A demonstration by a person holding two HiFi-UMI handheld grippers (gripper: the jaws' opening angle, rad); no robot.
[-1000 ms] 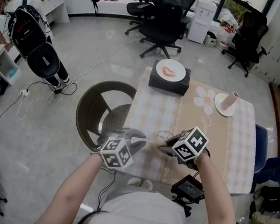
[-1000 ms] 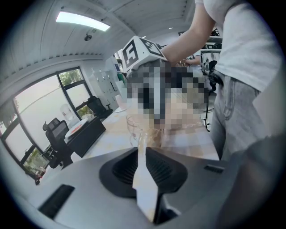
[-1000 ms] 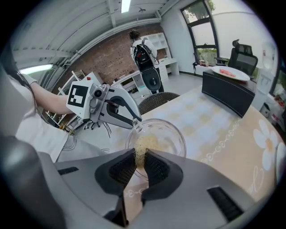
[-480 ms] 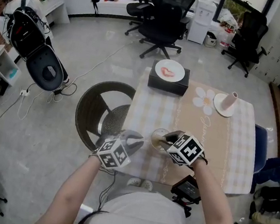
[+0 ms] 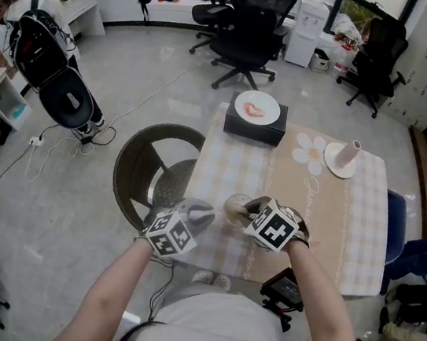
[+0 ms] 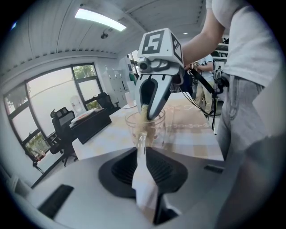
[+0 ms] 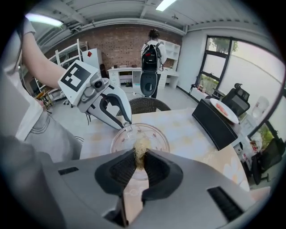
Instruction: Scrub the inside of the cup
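A clear glass cup (image 5: 233, 206) with a faint leaf print stands near the front left of the checked tablecloth (image 5: 305, 195). My left gripper (image 5: 209, 212) is shut on the cup's near rim (image 6: 141, 144), pinching the glass wall. The right gripper (image 5: 246, 208) comes down from above, its fingers (image 6: 151, 96) dipping into the cup's mouth. It is shut on a pale yellow fibrous scrubber (image 7: 141, 146) that sits inside the cup (image 7: 154, 136). In the right gripper view the left gripper (image 7: 126, 122) touches the rim on the far side.
A black box (image 5: 257, 121) bearing a white plate sits at the table's far edge. A white saucer (image 5: 340, 161) with a pale tube stands at the far right. A round dark chair (image 5: 146, 170) is left of the table, a black device (image 5: 285, 288) hangs by its front edge, and a person (image 5: 42, 37) stands far left.
My right gripper has shifted left and rolled, with the scrubber staying in the cup. The cup and left gripper have barely moved. The person at far left has shifted.
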